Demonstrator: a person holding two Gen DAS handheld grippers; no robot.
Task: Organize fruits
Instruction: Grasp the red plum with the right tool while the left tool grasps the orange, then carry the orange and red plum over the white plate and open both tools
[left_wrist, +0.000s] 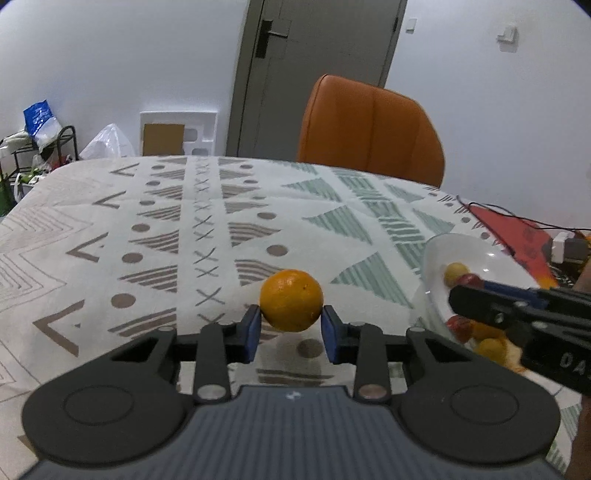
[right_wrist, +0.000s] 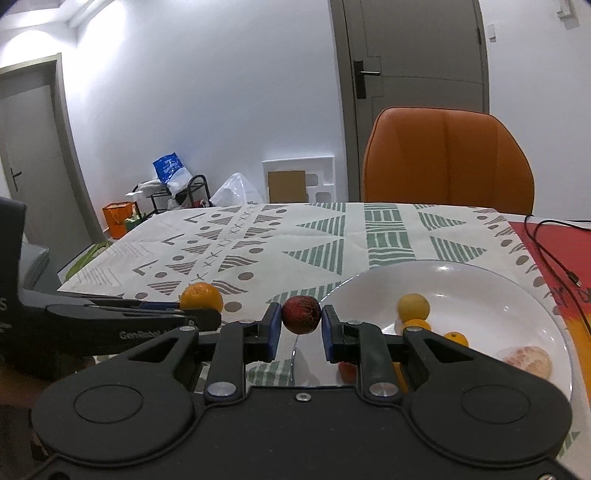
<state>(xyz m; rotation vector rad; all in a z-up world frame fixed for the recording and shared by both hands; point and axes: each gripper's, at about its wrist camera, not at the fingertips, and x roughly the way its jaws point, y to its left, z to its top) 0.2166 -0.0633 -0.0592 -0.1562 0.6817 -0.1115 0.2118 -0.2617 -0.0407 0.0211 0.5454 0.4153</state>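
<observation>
My left gripper (left_wrist: 291, 325) is shut on an orange (left_wrist: 291, 304), held a little above the patterned tablecloth (left_wrist: 184, 229). The same orange (right_wrist: 201, 296) shows at the left in the right wrist view, between the left gripper's fingers (right_wrist: 159, 314). My right gripper (right_wrist: 300, 326) is shut on a small dark red fruit (right_wrist: 301, 314) at the left rim of a white plate (right_wrist: 480, 288). The plate holds a yellow fruit (right_wrist: 413, 306), small oranges (right_wrist: 456, 338) and a peeled pinkish piece (right_wrist: 528, 362). In the left wrist view the plate (left_wrist: 476, 251) lies at the right, under the right gripper (left_wrist: 469, 286).
An orange chair (left_wrist: 369, 129) stands behind the table's far edge. A red mat (right_wrist: 565, 251) with a black cable (right_wrist: 554, 258) lies right of the plate. Bags, a rack and a foam packing piece (right_wrist: 299, 181) sit on the floor by the wall.
</observation>
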